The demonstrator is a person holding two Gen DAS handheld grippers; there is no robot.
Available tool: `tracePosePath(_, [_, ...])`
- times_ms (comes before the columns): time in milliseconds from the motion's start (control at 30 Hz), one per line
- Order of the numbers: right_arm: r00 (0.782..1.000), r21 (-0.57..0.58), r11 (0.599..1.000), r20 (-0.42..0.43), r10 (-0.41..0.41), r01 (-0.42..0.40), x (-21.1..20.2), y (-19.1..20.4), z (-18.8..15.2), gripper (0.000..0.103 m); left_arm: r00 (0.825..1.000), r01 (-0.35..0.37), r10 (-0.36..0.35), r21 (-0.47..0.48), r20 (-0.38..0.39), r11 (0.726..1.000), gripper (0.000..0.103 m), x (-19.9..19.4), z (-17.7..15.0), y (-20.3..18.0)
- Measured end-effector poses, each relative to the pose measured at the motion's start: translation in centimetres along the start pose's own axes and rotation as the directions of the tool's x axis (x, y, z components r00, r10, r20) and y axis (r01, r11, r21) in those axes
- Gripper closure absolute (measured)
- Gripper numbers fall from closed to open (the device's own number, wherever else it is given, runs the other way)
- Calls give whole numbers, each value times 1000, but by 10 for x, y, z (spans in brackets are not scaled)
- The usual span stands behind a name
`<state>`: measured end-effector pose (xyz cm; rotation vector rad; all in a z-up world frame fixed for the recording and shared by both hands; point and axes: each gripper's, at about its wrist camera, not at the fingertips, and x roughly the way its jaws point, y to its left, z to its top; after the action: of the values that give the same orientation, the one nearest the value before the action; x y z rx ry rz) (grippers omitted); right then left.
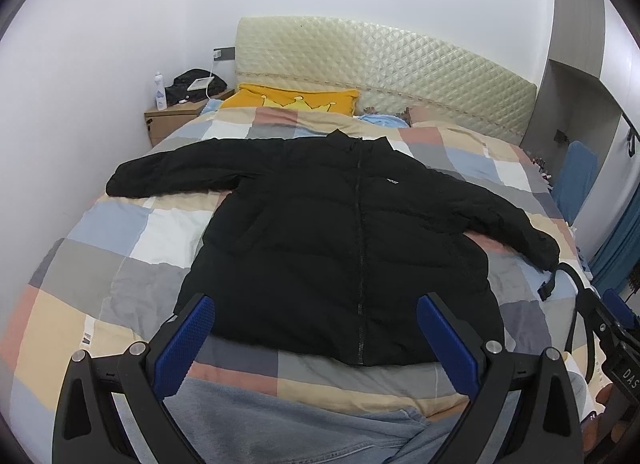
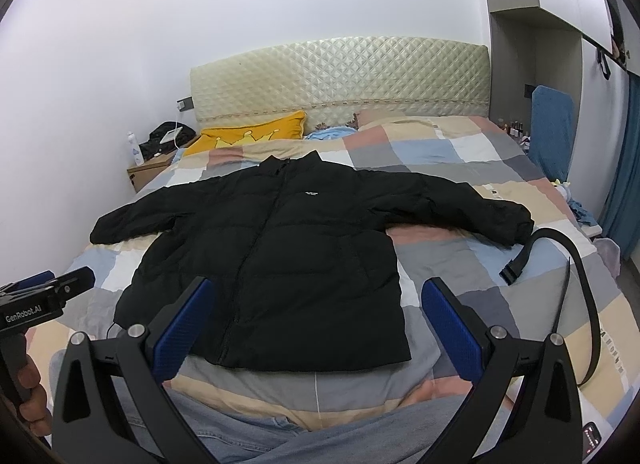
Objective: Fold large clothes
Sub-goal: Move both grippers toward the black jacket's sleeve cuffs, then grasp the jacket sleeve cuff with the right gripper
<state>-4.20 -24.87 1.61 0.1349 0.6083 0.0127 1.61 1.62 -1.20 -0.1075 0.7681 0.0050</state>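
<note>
A black puffer jacket (image 1: 336,240) (image 2: 280,260) lies flat and zipped on the checked bedspread (image 1: 120,232) (image 2: 480,167), collar toward the headboard, both sleeves spread out sideways. My left gripper (image 1: 316,328) hovers open above the jacket's hem, nothing between its blue pads. My right gripper (image 2: 316,312) is open too, held over the hem's right part. In the right wrist view the left gripper's body (image 2: 44,300) shows at the left edge, held by a hand (image 2: 34,404). The right gripper's body (image 1: 616,328) appears at the right edge of the left wrist view.
A black strap with a buckle (image 2: 552,264) (image 1: 560,284) lies on the bed by the right sleeve. A yellow pillow (image 1: 292,97) (image 2: 248,133) rests against the quilted headboard (image 1: 380,67). A nightstand (image 1: 176,119) with a bottle stands at the left. Denim-clad legs (image 1: 280,424) fill the foreground.
</note>
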Motion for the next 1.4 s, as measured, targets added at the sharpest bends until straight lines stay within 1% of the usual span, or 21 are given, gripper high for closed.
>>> tracePosePath(133, [1000,4,1000,-4,-6,6,2,0,1,0,1000,-4,4,8,1,1000,1,1,1,-1])
tracePosePath(300, [1000,12,1000,-9,-15,15,4,-1,6,0,999,45,-45,-2,1,999,1,3,8,-3])
tracePosePath(533, [1000,21,1000,8,-21,21,9,-7,22,0,999,31,-32,27,20,999,1,14,25,-10])
tracePosePath(633, [999,36,998,20,-44,43,14,-19,31,0,998,35,-37,47,45,998,1,20,36,-12])
tracePosePath(700, [997,54,997,42,-61,59,16,-34,41,0,997,50,-53,49,60,998,1,25,45,-14])
tracePosePath(767, [994,99,992,68,-84,77,17,-55,52,0,992,90,-95,70,77,993,1,35,54,-18])
tracePosePath(833, [986,121,985,104,-132,119,17,-76,64,0,992,87,-97,107,85,990,1,46,61,-25])
tracePosePath(867, [981,133,981,118,-156,140,17,-86,70,0,991,77,-90,127,101,989,1,53,65,-28])
tracePosePath(900, [977,143,979,130,-167,148,17,-93,74,0,990,69,-85,138,114,988,1,59,69,-29])
tracePosePath(933, [971,164,974,154,-183,157,20,-109,81,0,989,58,-77,149,128,987,1,67,74,-30])
tracePosePath(1000, [960,186,963,163,-229,198,27,-125,89,0,985,64,-86,151,148,986,1,84,82,-28])
tracePosePath(1033, [952,204,954,173,-254,217,33,-141,93,0,984,67,-90,147,152,987,1,90,84,-27])
tracePosePath(1067, [950,228,949,175,-258,216,42,-157,96,0,984,75,-95,136,152,988,1,100,86,-24])
tracePosePath(1100, [951,240,946,165,-260,217,48,-168,97,0,983,91,-108,122,147,988,1,112,88,-21])
tracePosePath(1167, [951,325,916,120,-285,234,74,-203,96,0,985,113,-124,93,119,989,1,133,89,-17])
tracePosePath(1200, [950,344,907,107,-294,243,82,-214,94,0,986,122,-130,82,107,989,1,141,89,-16])
tracePosePath(1233, [948,364,895,83,-308,258,100,-229,91,0,986,132,-138,75,88,988,1,154,88,-15])
tracePosePath(1300, [945,379,882,52,-324,282,126,-249,85,0,989,129,-134,76,62,989,1,171,85,-16])
tracePosePath(1400, [945,382,872,-16,-326,307,173,-274,70,0,991,124,-127,84,33,989,1,191,82,-17])
